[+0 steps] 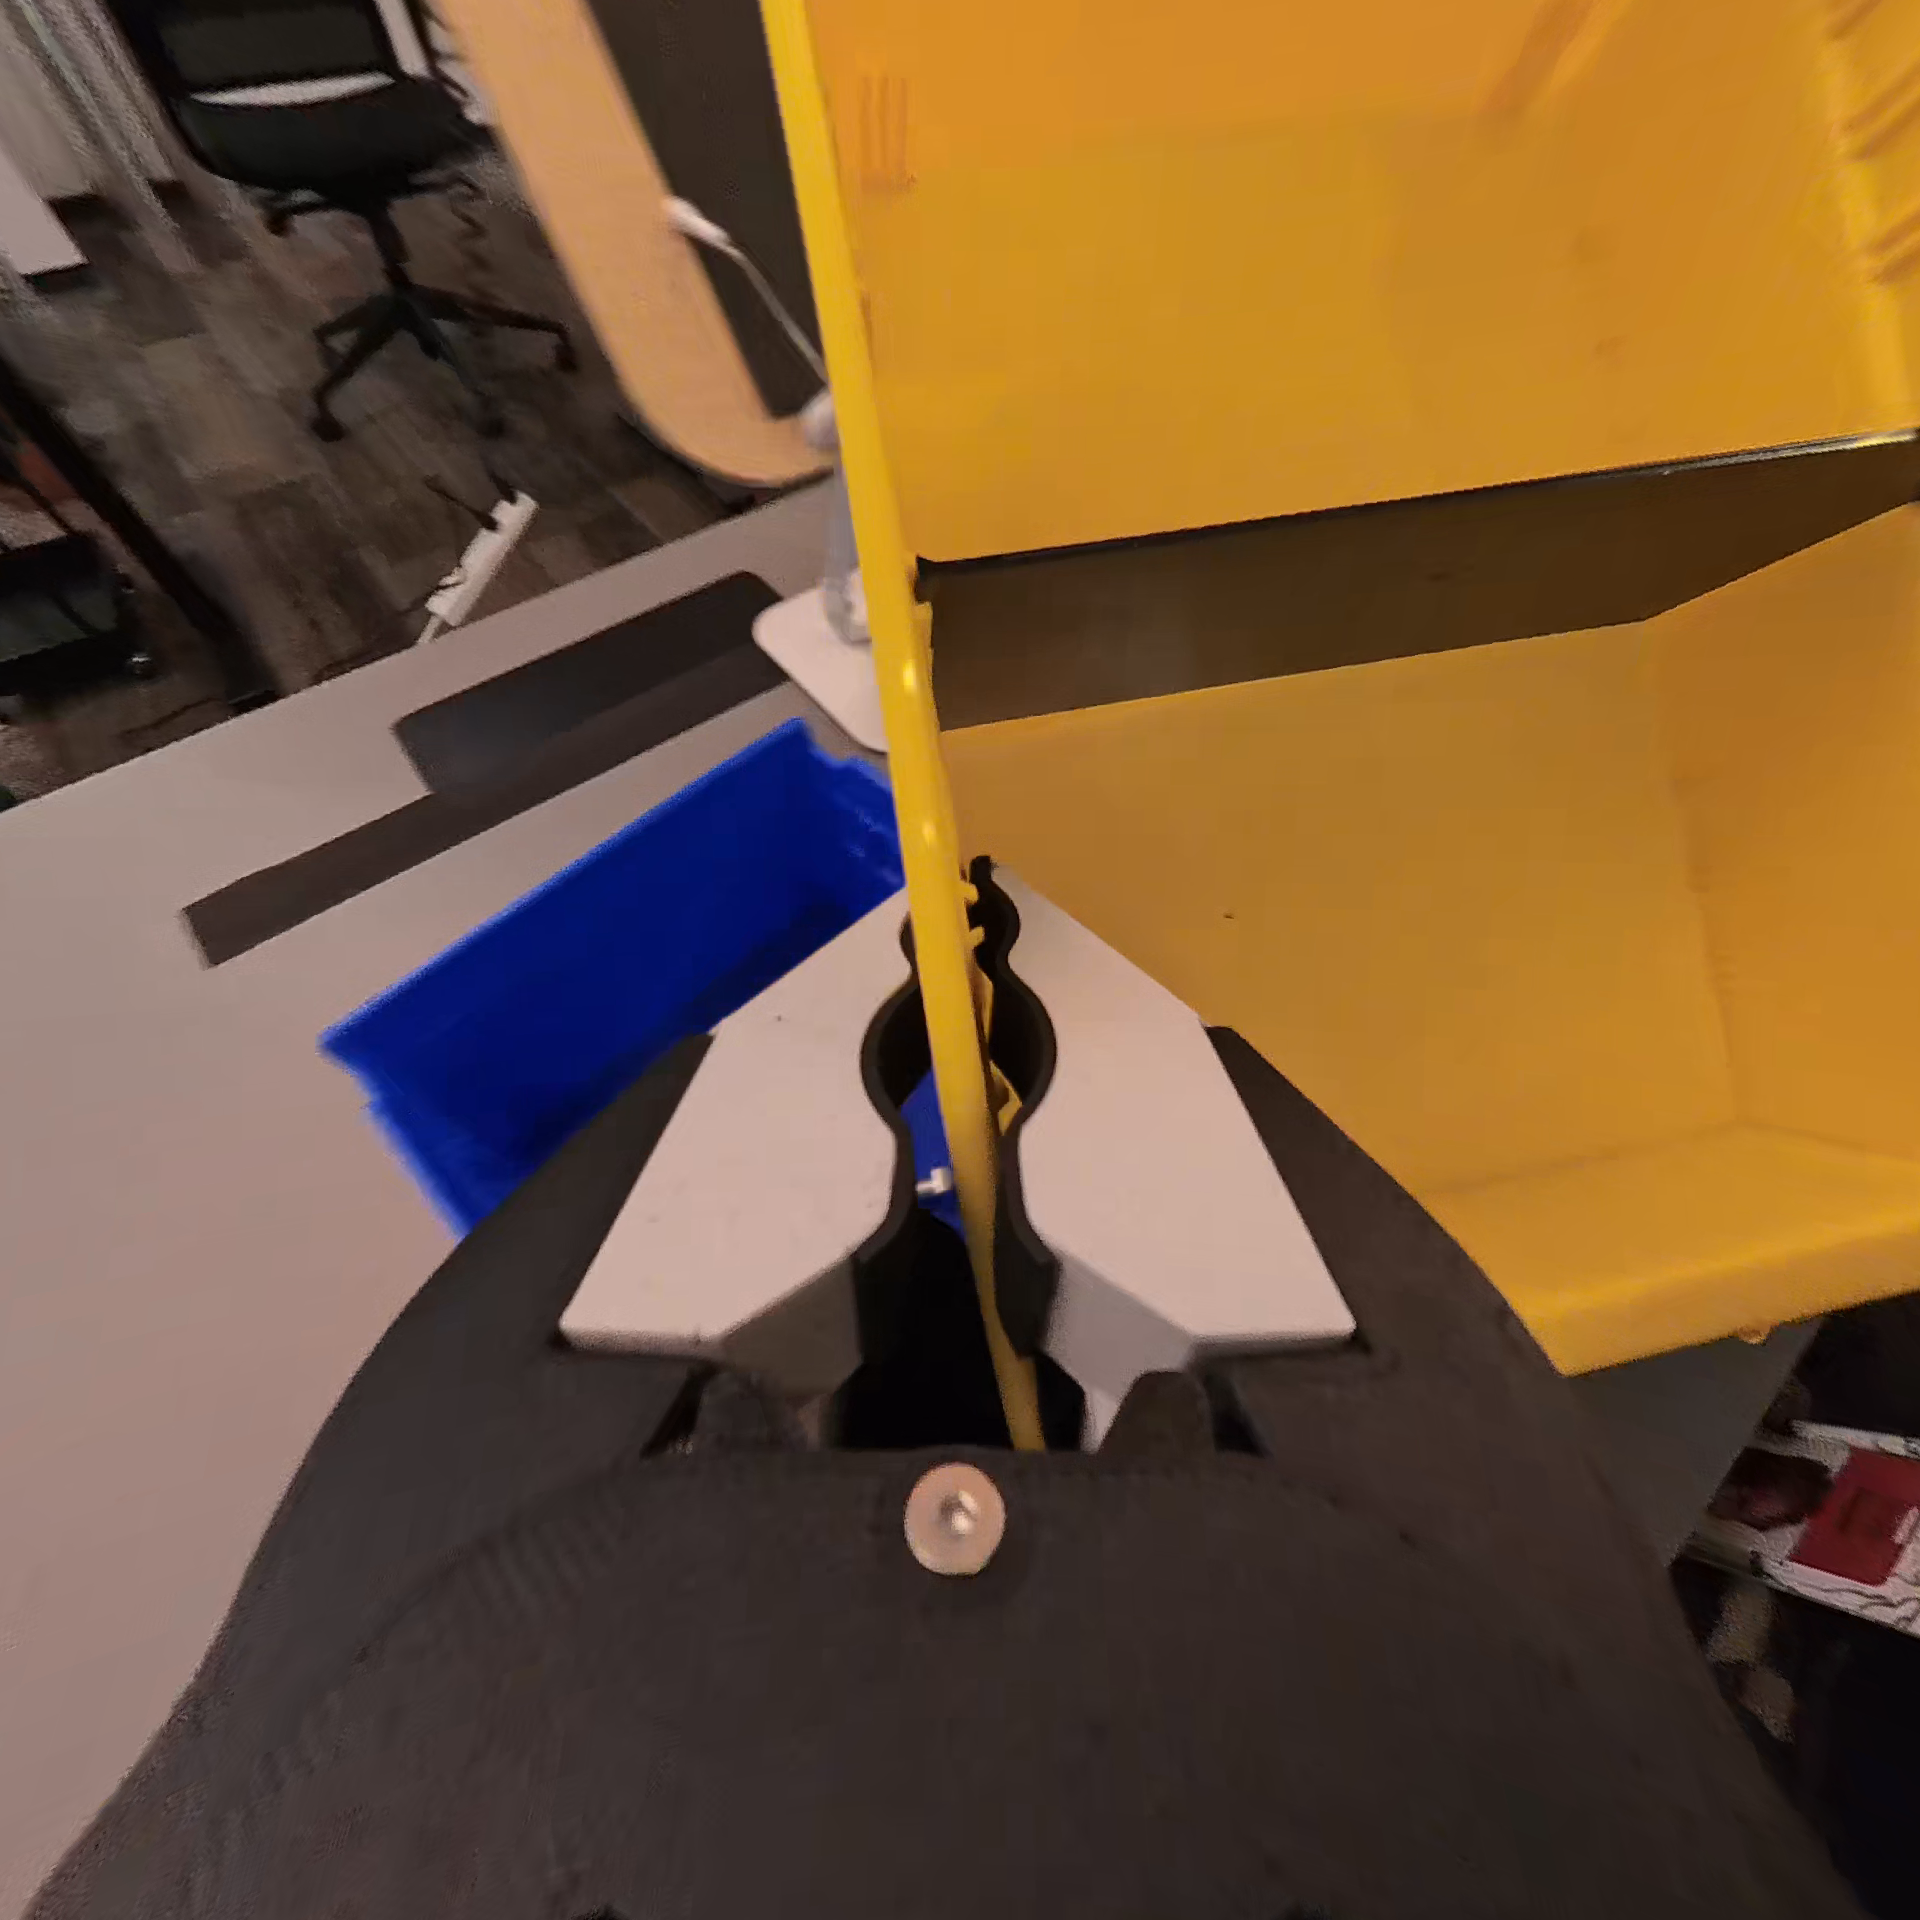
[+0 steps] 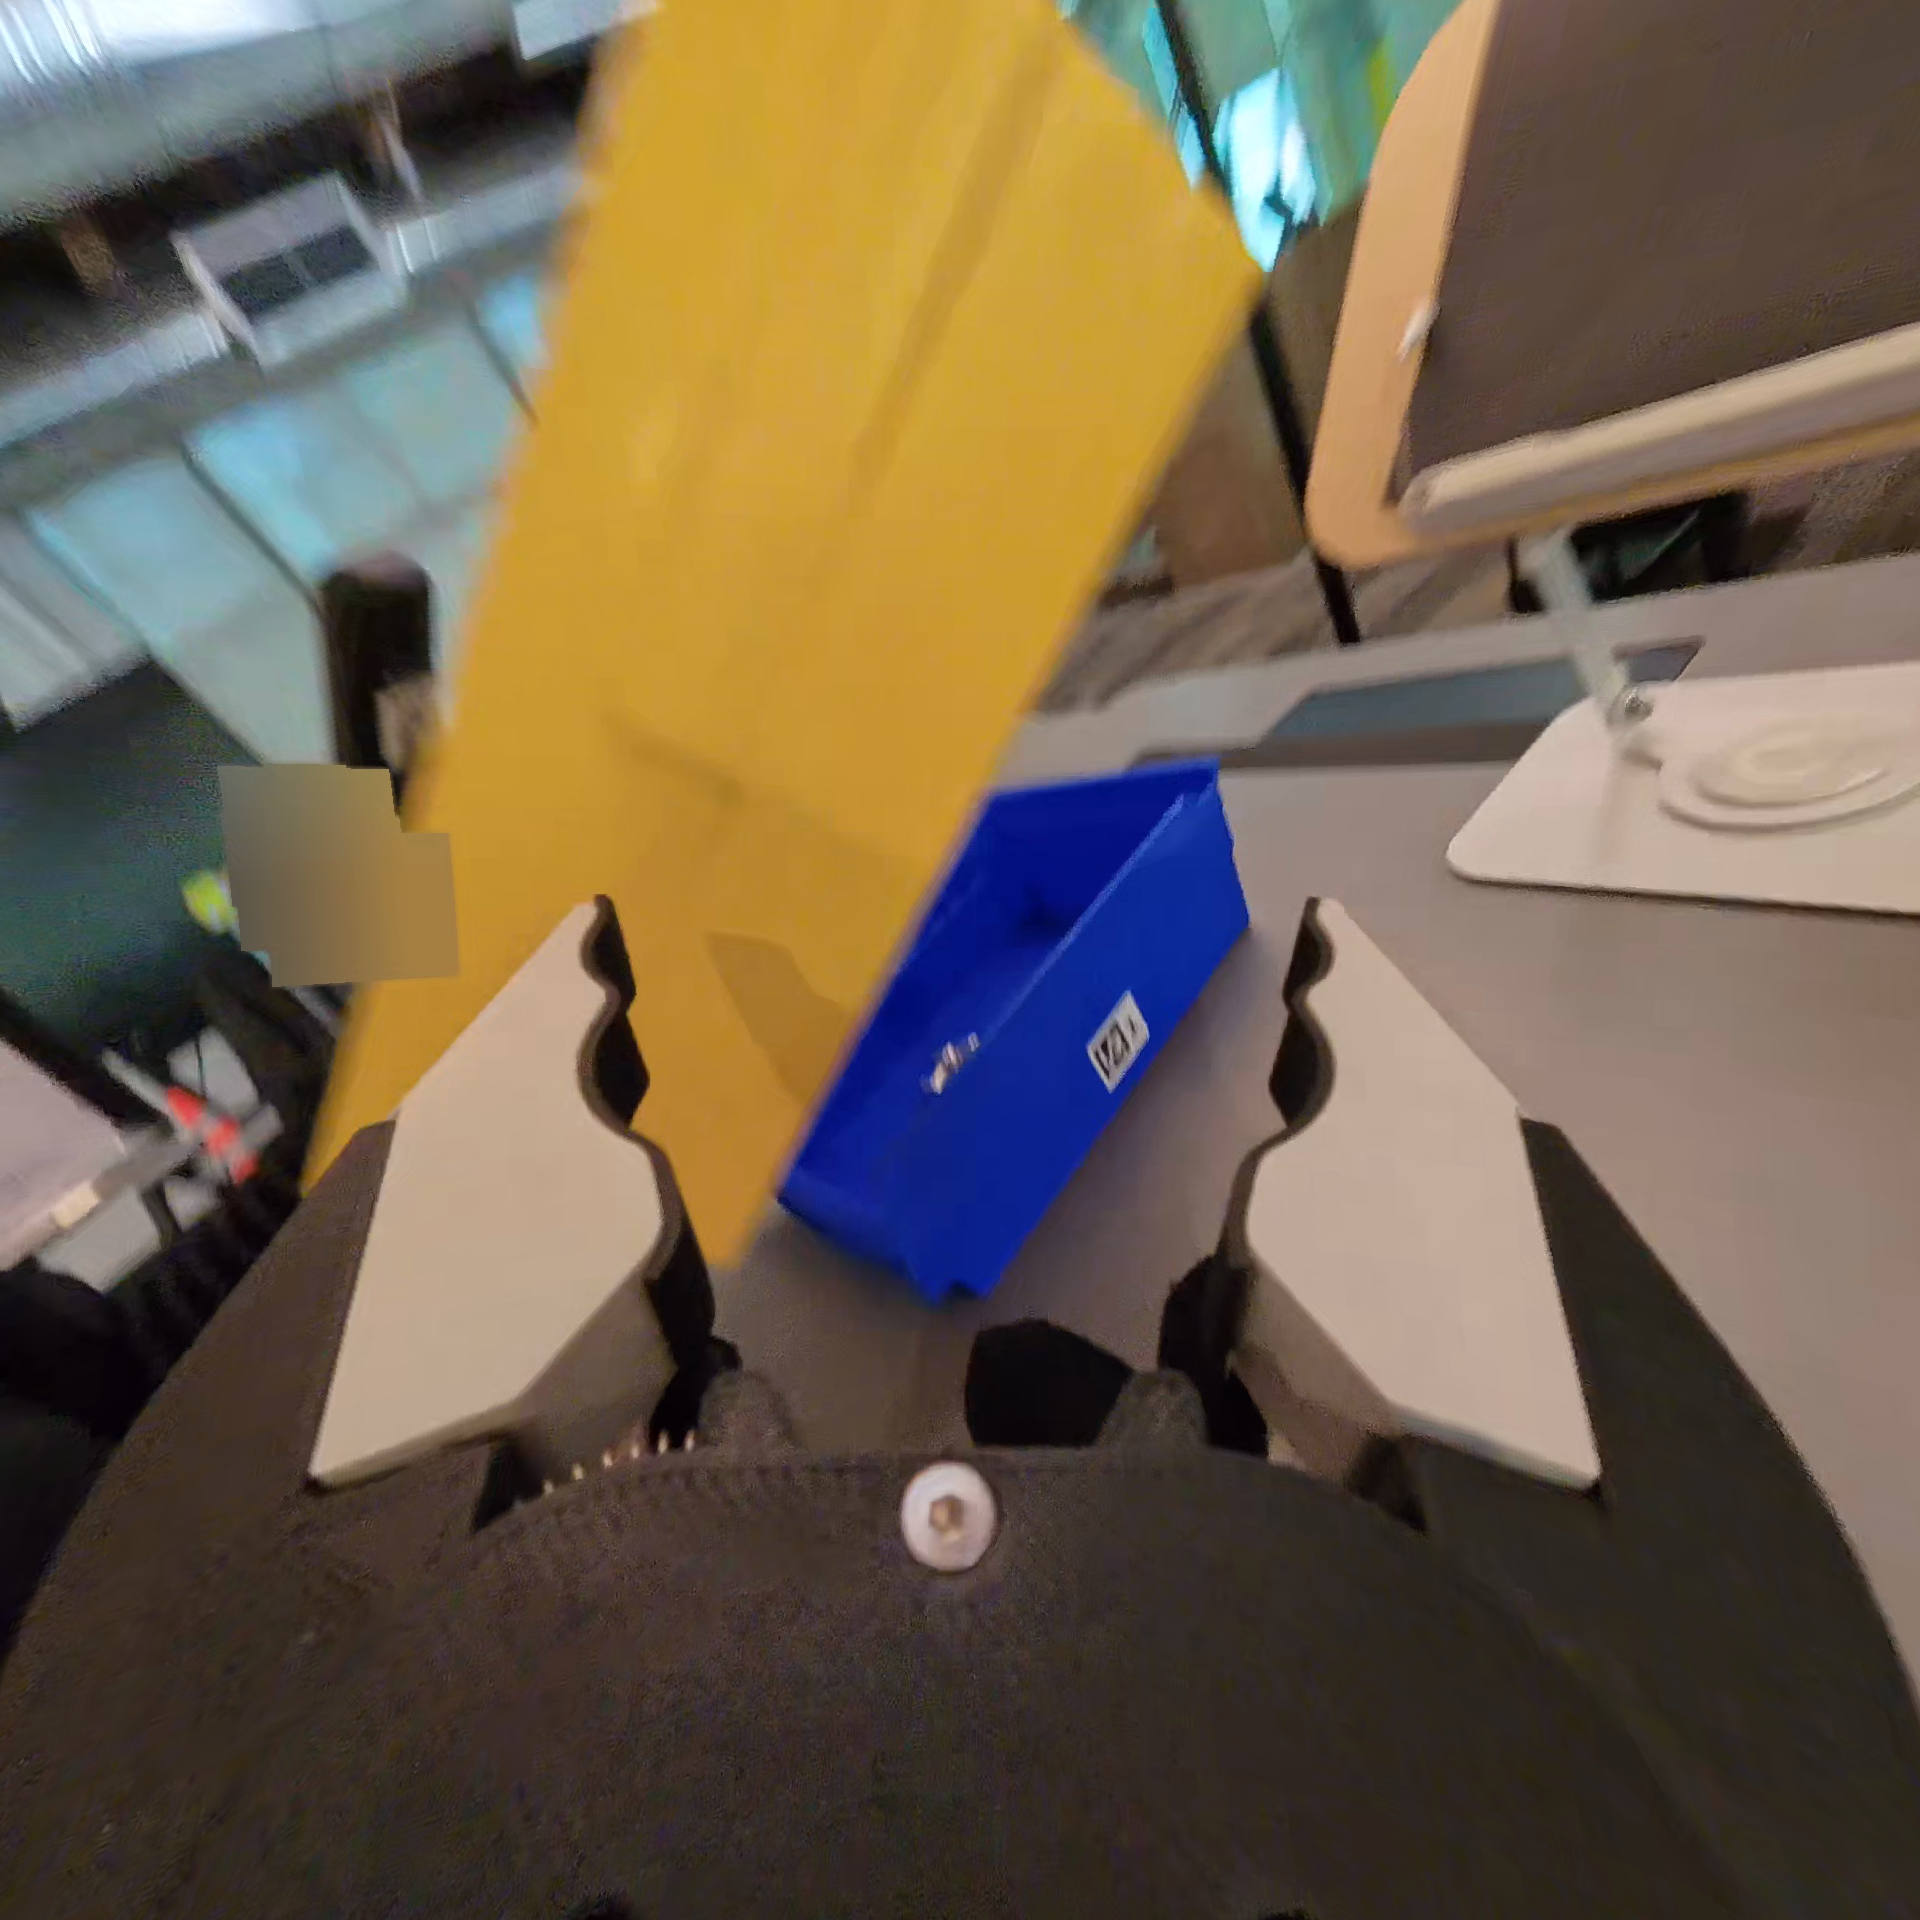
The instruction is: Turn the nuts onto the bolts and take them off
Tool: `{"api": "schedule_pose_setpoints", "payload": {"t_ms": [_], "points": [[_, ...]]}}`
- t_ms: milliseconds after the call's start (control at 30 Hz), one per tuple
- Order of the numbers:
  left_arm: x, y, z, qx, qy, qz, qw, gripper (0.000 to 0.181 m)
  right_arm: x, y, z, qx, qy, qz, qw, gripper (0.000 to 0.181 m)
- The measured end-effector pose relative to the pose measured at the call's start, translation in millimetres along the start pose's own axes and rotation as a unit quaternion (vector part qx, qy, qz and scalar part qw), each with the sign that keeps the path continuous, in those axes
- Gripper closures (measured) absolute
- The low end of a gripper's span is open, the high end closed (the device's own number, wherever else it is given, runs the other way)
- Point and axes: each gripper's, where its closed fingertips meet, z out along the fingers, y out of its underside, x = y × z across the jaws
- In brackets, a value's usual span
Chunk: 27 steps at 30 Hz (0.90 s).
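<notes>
My left gripper point(image 1: 961, 935) is shut on the side wall of a yellow bin point(image 1: 1403, 914) and holds it tilted up above the table. The bin has a black divider point(image 1: 1351, 613) and looks empty inside. In the right wrist view the yellow bin point(image 2: 810, 540) shows from its underside, lifted over a blue bin point(image 2: 1049, 1039) on the table. A small silver bolt point(image 2: 951, 1062) lies in the blue bin. The blue bin point(image 1: 623, 966) also shows in the left wrist view, below the yellow one. My right gripper point(image 2: 956, 935) is open and empty, just before the blue bin.
A grey table point(image 2: 1558, 1091) carries a white monitor stand base point(image 2: 1704, 810) at the right. A monitor point(image 2: 1621, 260) hangs above it. Dark strips point(image 1: 540, 748) run across the table. An office chair point(image 1: 343, 208) stands on the floor beyond. Across from one pair of fingers to the other is roughly 25 cm.
</notes>
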Motion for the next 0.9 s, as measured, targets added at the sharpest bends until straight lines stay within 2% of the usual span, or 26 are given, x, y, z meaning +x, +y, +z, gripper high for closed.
{"api": "schedule_pose_setpoints", "payload": {"t_ms": [100,233,267,367,467,533,700,900], "points": [[40.2,-1.0,34.9,-0.033,0.02,0.033,0.999,0.179,-4.6,-26.4,-40.3,0.075,0.006,0.031,0.997,0.055],[96.4,1.5,80.0,-0.064,0.061,0.068,0.994,0.179,-9.0,-36.6,-73.8,0.124,0.021,0.023,0.992,0.047],[110.6,3.7,90.6,-0.073,0.071,0.075,0.992,0.179,-7.2,-38.2,-81.0,0.137,0.034,0.023,0.99,0.037],[140.9,7.5,118.5,-0.096,0.079,0.096,0.988,0.179,15.6,-32.4,-101.5,0.144,0.105,0.016,0.984,0.026],[169.4,13.3,146.2,-0.116,0.1,0.097,0.983,0.178,43.6,-30.7,-126.2,0.164,0.144,0.038,0.975,0.026],[187.3,19.9,164.9,-0.125,0.107,0.097,0.982,0.176,63.6,-27.7,-139.8,0.151,0.174,0.037,0.972,0.026],[235.0,48.8,205.8,-0.162,0.172,0.028,0.971,0.162,112.1,-19.0,-169.5,0.105,0.231,0.041,0.966,0.029],[274.5,78.3,233.8,-0.201,0.216,-0.029,0.955,0.139,161.1,-2.0,-185.6,0.036,0.267,0.042,0.962,0.034]]}}
